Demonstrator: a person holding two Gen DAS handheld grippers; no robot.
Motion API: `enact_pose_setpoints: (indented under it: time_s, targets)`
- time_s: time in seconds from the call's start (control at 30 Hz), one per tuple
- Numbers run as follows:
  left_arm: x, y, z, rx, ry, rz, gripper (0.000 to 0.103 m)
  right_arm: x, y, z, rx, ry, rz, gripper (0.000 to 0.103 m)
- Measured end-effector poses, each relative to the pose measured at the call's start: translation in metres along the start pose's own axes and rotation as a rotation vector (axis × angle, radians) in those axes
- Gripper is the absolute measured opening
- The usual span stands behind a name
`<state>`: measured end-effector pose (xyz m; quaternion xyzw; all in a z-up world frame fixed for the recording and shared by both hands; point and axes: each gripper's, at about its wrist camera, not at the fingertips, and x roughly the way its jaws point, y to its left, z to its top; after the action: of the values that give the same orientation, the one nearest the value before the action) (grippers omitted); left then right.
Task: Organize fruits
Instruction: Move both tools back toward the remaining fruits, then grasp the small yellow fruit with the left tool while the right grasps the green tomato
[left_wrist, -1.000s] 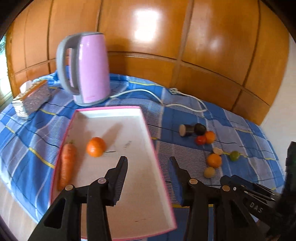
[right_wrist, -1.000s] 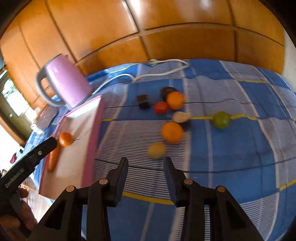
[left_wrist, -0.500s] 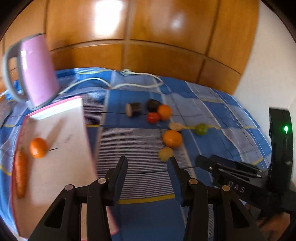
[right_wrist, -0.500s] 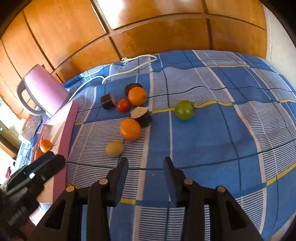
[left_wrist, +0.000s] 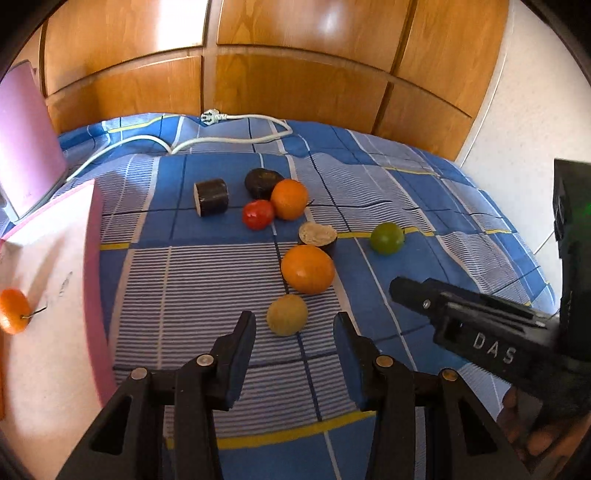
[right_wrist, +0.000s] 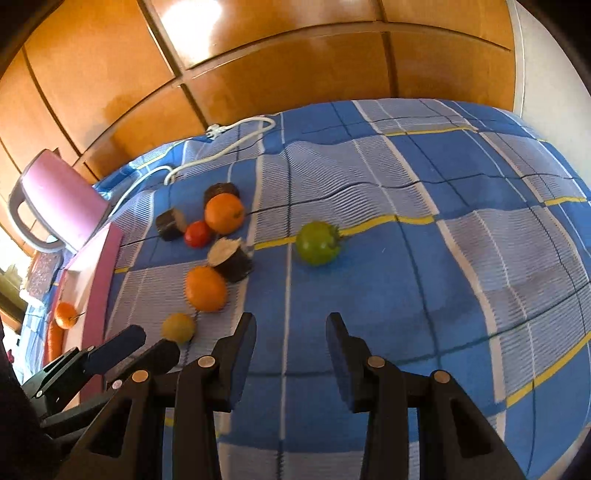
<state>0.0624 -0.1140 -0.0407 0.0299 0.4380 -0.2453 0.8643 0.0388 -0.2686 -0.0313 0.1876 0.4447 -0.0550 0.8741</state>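
- Left tool (left_wrist: 294, 325): jaws apart, nothing held, pointing down at the yellow fruit (left_wrist: 287, 314) just ahead.
- Right tool (right_wrist: 291, 334): jaws apart, empty, over bare bedspread (right_wrist: 424, 280).
- Loose fruit: mid-bed; green one (right_wrist: 317, 243) apart.
- Tray (left_wrist: 55, 266): left edge, holds an orange (left_wrist: 13, 311), stem pointing right.
- Carrot (right_wrist: 53, 341): in tray, lengthwise along it.

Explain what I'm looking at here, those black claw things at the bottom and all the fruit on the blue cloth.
No robot: a person holds two black hand-held grippers, each with a camera looking along its fingers. One picture is from the left gripper, the other from the right gripper. Both stand open and hold nothing. On the blue checked cloth lie two oranges, a small red tomato, a green tomato, a small yellow round fruit just ahead of the left gripper, and dark cut pieces. The pink-rimmed white tray holds another orange.
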Motion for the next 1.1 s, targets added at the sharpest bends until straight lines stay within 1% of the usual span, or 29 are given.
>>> enact_pose_setpoints:
  time_s: [0.07,0.13,0.2,0.3,0.4,0.47,0.53,0.57,0.6,0.73,0.9,1.1]
  targets:
    - [0.007,0.001,0.001,-0.007,0.006,0.003,0.042,0.005,-0.003,0.006,0.0,0.003,-0.009,0.04]
    - [0.012,0.003,0.002,-0.016,0.012,0.002,0.037,0.01,-0.004,0.012,-0.006,0.004,-0.014,0.04]
    - [0.018,0.006,0.004,-0.026,0.015,-0.002,0.036,0.015,-0.005,0.017,-0.018,0.002,-0.026,0.04]
    - [0.026,0.009,0.006,-0.038,0.023,0.0,0.031,0.024,-0.005,0.026,-0.033,0.0,-0.037,0.04]
    - [0.03,0.011,0.007,-0.045,0.008,0.002,0.029,0.034,-0.004,0.031,-0.057,-0.008,-0.066,0.04]
    - [0.033,0.012,0.006,-0.05,-0.002,-0.001,0.029,0.042,-0.003,0.033,-0.075,-0.014,-0.083,0.04]
    - [0.034,0.013,0.002,-0.056,-0.021,-0.002,0.029,0.045,-0.001,0.033,-0.118,-0.042,-0.097,0.039]
    - [0.033,0.012,0.001,-0.054,-0.029,0.001,0.029,0.047,0.0,0.033,-0.133,-0.049,-0.103,0.037]
    - [0.033,0.012,0.0,-0.053,-0.035,0.004,0.028,0.048,0.0,0.033,-0.135,-0.054,-0.107,0.033]
    - [0.035,0.013,0.0,-0.079,-0.044,0.003,0.028,0.049,-0.003,0.033,-0.121,-0.062,-0.088,0.034]
    - [0.036,0.013,-0.001,-0.081,-0.056,0.003,0.028,0.049,-0.007,0.032,-0.105,-0.066,-0.064,0.034]
    - [0.035,0.009,-0.003,-0.071,-0.069,0.022,0.028,0.051,-0.004,0.031,-0.119,-0.066,-0.085,0.034]
